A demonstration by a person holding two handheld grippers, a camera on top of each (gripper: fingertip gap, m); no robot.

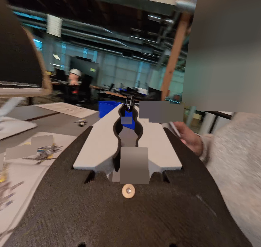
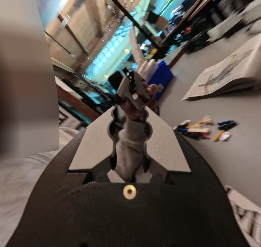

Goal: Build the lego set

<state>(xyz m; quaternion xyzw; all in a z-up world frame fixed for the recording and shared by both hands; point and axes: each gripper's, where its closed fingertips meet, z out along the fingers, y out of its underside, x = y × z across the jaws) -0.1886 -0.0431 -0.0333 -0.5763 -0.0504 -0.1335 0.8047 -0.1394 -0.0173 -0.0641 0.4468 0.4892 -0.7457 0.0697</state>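
- Nearest us in the left wrist view, our left gripper (image 1: 128,107) pinches a small black holed lego beam (image 1: 129,101) at its fingertips, frame centre.
- Behind it we see a blue plastic bin (image 1: 107,108); a grey-sleeved hand (image 1: 189,137) crowds the right edge.
- Loose lego pieces (image 1: 46,152) lie blurred on white paper (image 1: 25,173), lower left.
- Our right gripper (image 2: 130,110) stands parted, empty; beyond it the left gripper blocks our view.
- Mixed lego parts (image 2: 197,129) and an open instruction booklet (image 2: 226,76) lie at right on the grey table (image 2: 211,162).
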